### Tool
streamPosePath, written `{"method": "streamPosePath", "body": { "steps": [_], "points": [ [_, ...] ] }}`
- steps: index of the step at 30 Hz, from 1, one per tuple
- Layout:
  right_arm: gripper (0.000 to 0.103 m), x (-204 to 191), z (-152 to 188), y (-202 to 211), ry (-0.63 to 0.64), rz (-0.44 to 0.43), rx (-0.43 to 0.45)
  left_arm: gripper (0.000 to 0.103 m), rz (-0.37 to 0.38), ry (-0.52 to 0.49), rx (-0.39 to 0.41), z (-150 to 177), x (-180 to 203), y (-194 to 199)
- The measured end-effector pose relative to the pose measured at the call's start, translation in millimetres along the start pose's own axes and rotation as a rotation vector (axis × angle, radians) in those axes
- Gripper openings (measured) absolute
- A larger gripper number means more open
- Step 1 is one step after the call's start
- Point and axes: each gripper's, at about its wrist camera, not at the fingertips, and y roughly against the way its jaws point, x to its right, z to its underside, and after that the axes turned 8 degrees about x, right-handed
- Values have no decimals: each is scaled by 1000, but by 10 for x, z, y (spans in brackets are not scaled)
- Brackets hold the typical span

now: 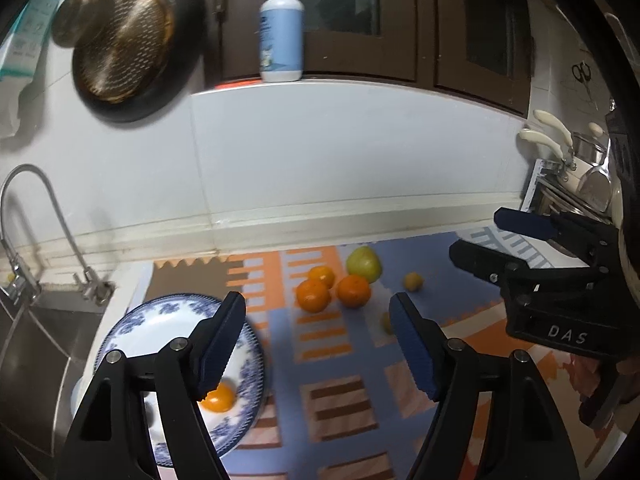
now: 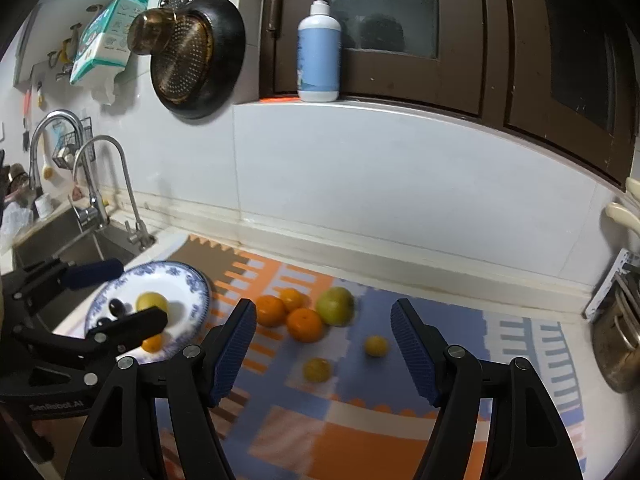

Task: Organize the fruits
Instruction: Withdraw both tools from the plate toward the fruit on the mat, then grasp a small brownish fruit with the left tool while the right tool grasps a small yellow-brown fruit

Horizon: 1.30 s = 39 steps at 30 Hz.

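A pump bottle [image 2: 319,46] stands on the tiled ledge before dark brown window frames, and a black pan [image 2: 200,60] with a brass strainer hangs on the wall to its left. Two curved faucets [image 2: 108,184] rise at the back of the steel sink [image 2: 76,246] on the left; cream-handled pots [image 1: 560,148] crowd a rack at the far right. Nothing stands between the tongs and the loose fruit.

On the patterned foam mat [image 2: 360,420], three oranges [image 2: 305,324] huddle together touching a yellow-green pear [image 2: 336,306]. Two small yellow fruits [image 2: 376,346] lie apart from the cluster, nearer the cameras. The blue-and-white plate [image 2: 196,284] sits at the mat's left edge, just beside the sink, holding a yellow fruit [image 2: 152,303], a small orange one [image 2: 153,343] and some dark small fruits [image 2: 117,307].

The left gripper [image 1: 316,340] hangs over the plate's right rim with its jaws standing apart and nothing between the blue pads. The right gripper [image 2: 324,348] hovers over the mat, jaws likewise spread and empty, the loose fruits showing beyond its gap.

The mat's near half lies open. The wall bounds it behind, the sink drops off at left.
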Motion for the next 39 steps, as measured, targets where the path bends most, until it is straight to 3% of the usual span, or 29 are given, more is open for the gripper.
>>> {"method": "streamPosePath", "body": {
  "steps": [8, 24, 31, 39],
  "points": [
    [70, 304, 124, -95, 30, -30, -23, 74, 49, -6, 3, 33, 279, -282],
    [66, 659, 542, -646, 64, -128, -132, 72, 110, -103, -103, 328, 640, -886],
    [59, 699, 696, -915, 52, -169, -186, 53, 132, -62, -183, 423, 589, -1139],
    [52, 695, 757, -1196, 23, -215, -242, 44, 172, -34, -229, 463, 582, -1312]
  ]
}}
